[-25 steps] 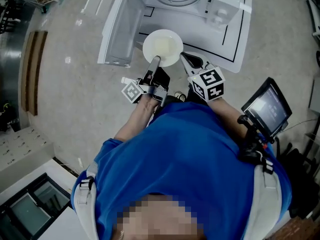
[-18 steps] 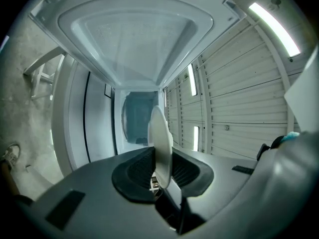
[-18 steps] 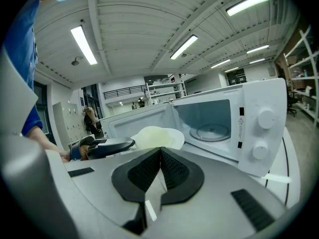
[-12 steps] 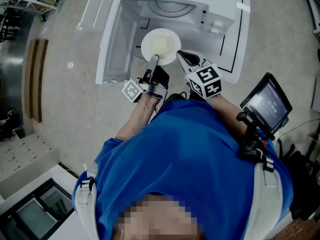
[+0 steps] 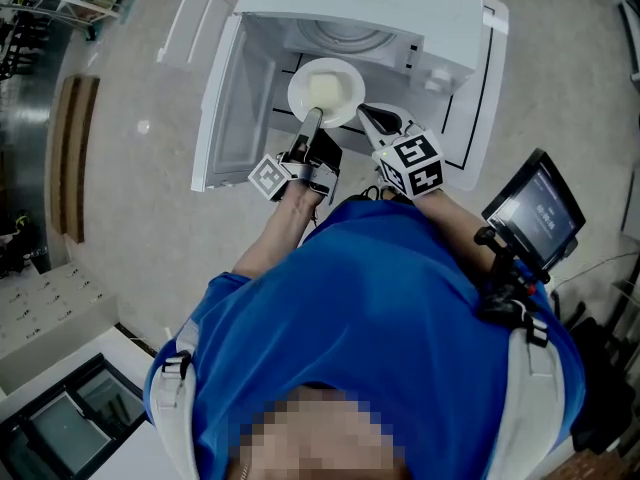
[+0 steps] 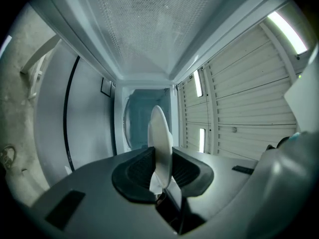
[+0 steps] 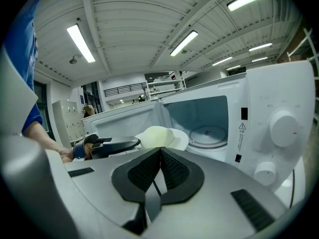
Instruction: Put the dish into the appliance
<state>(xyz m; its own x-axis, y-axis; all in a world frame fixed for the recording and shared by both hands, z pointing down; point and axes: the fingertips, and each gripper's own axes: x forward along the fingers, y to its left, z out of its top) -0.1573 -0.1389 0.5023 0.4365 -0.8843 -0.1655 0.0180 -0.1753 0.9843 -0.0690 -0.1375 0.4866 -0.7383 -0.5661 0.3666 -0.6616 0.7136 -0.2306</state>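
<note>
Grips round white shallow dish (image 5: 325,90) (image 6: 160,133) by its near rim in left gripper (image 5: 312,118) (image 6: 162,168), ahead of the jaws at mouth of open white microwave oven (image 5: 440,28); holds right gripper (image 5: 372,118) (image 7: 159,156) clenched empty beside

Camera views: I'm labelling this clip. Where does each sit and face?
Head view: on the person's head, steeply down onto the open microwave, dish, left tool and right tool; blue shirt shows.
Left gripper view: on the left tool, along jaws clamping the dish rim, into the microwave.
Right gripper view: on the right tool, shut and empty, facing the microwave's front; left tool shows.
All share the dish.
</note>
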